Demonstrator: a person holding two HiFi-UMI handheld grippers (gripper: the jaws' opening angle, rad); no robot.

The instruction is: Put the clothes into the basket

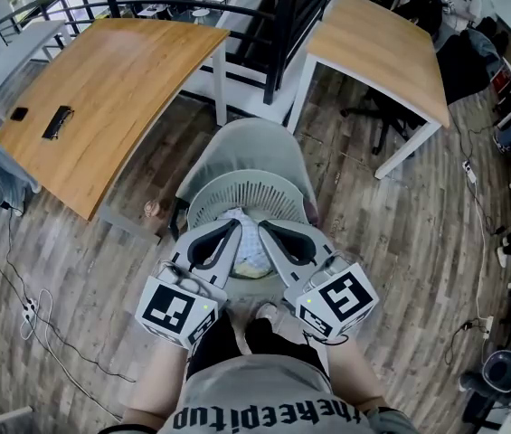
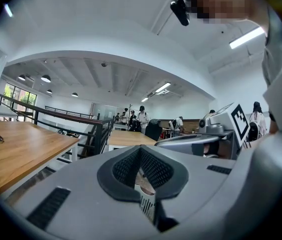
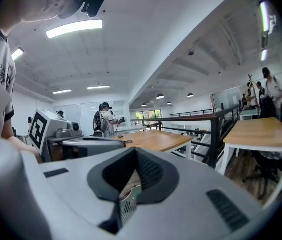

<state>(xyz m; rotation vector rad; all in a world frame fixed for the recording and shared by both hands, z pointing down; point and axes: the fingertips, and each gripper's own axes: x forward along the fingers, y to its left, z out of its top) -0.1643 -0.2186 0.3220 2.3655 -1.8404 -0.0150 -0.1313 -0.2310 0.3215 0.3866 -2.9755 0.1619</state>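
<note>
Both clenched on nothing, left gripper (image 1: 233,228) and right gripper (image 1: 266,229) hung just above the near rim of the basket (image 1: 246,186), clothes (image 1: 246,244) lying inside it — reaching down shut, I judged, I'd grab nothing and might tip it.

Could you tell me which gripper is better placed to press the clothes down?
Left, marginally. Left gripper and right gripper hover shut and empty, side by side over the grey slatted plastic basket; the white patterned cloth inside peaks nearer the left tip.

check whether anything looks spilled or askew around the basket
Nothing stands out. The basket stands upright on the wood floor with the clothes inside it, and no garment lies around it.
</note>
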